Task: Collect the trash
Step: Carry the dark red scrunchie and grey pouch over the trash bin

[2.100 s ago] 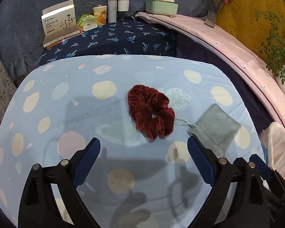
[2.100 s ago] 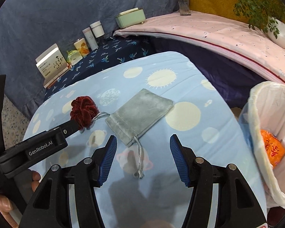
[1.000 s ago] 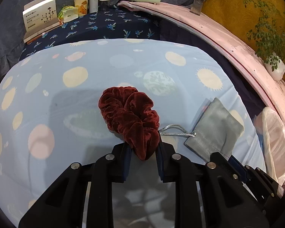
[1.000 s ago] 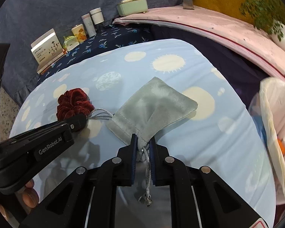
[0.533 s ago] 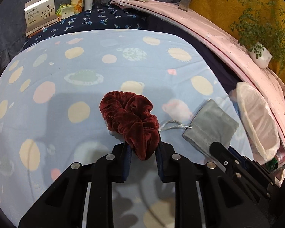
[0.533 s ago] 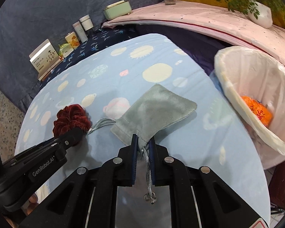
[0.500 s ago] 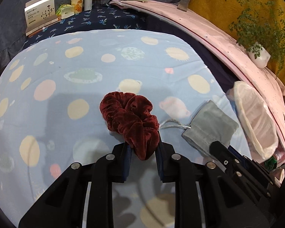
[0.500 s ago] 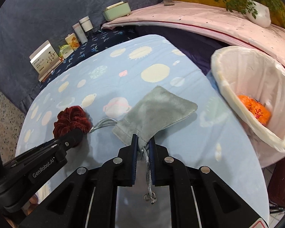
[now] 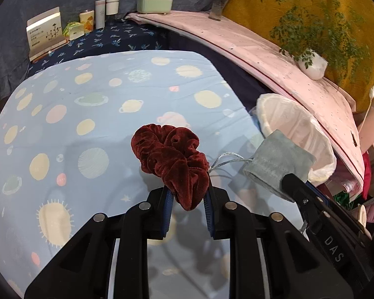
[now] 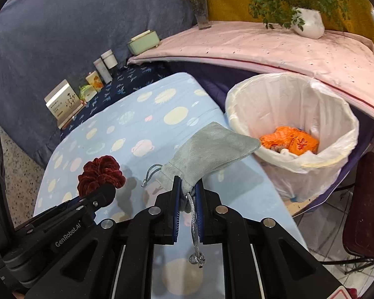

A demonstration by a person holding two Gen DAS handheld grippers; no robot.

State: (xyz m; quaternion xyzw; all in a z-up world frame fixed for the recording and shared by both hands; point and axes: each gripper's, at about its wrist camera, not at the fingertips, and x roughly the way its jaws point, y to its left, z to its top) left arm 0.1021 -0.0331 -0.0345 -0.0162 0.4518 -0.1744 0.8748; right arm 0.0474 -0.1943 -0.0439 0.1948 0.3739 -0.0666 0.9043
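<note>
My left gripper (image 9: 187,195) is shut on a dark red velvet scrunchie (image 9: 172,157) and holds it above the blue spotted table (image 9: 87,124). My right gripper (image 10: 188,191) is shut on the neck of a grey drawstring pouch (image 10: 212,149), lifted off the table, its far end close to the rim of the white-lined trash bin (image 10: 331,114). The bin holds an orange wrapper (image 10: 290,142). In the left wrist view the pouch (image 9: 279,162) hangs in front of the bin (image 9: 286,122). The scrunchie also shows in the right wrist view (image 10: 99,173).
A pink-covered ledge (image 10: 274,47) with a potted plant (image 10: 306,22) and a flower vase (image 10: 200,12) runs behind the bin. A box, bottles and a green case (image 10: 143,41) stand on the dark blue cloth at the back. A dark red chair (image 10: 369,204) is at the right.
Both grippers have lifted their items off the table and moved right toward the bin. The bin now looms larger and the pouch's end nears its rim.
</note>
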